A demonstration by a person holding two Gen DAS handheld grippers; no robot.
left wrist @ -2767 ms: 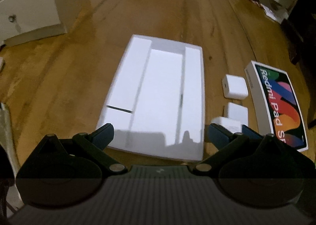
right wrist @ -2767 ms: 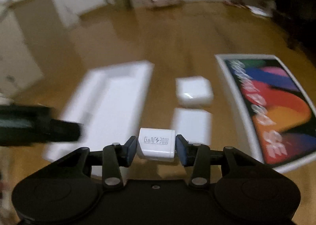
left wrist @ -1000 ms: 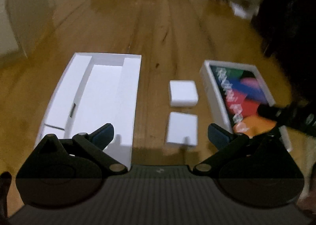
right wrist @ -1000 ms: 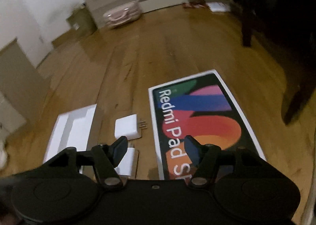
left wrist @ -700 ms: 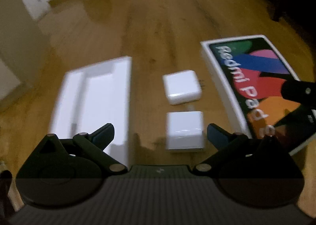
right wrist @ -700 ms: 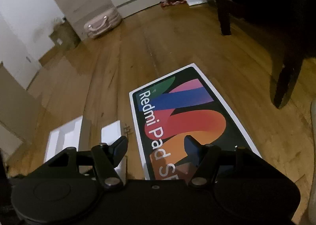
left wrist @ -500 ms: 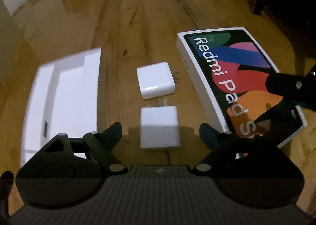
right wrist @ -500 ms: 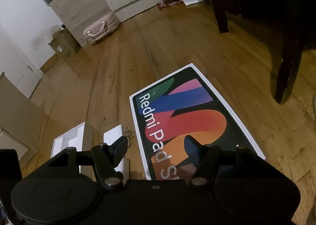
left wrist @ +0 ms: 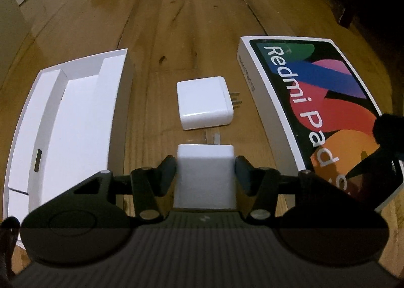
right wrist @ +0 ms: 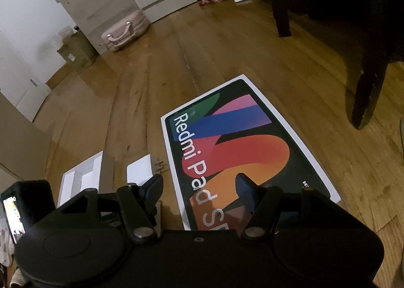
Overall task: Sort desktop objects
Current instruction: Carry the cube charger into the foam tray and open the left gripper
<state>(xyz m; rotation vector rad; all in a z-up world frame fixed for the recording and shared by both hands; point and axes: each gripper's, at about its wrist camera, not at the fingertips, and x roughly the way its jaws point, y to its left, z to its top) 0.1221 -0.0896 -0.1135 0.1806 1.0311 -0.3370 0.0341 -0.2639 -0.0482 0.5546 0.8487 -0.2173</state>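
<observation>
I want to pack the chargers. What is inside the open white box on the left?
The open white box shows only bare white compartments and one small dark slot. Its nearest corner is hidden behind the left tongs.

Left gripper (left wrist: 205,174) closed on a white charger (left wrist: 205,177). Just ahead lies a second charger (left wrist: 204,102). An open white tray (left wrist: 63,121) lies to its left, a tablet box (left wrist: 310,101) to its right.

dim warm light, sharp focus, floor (left wrist: 192,10) glare, fisheye bending at edges.
</observation>
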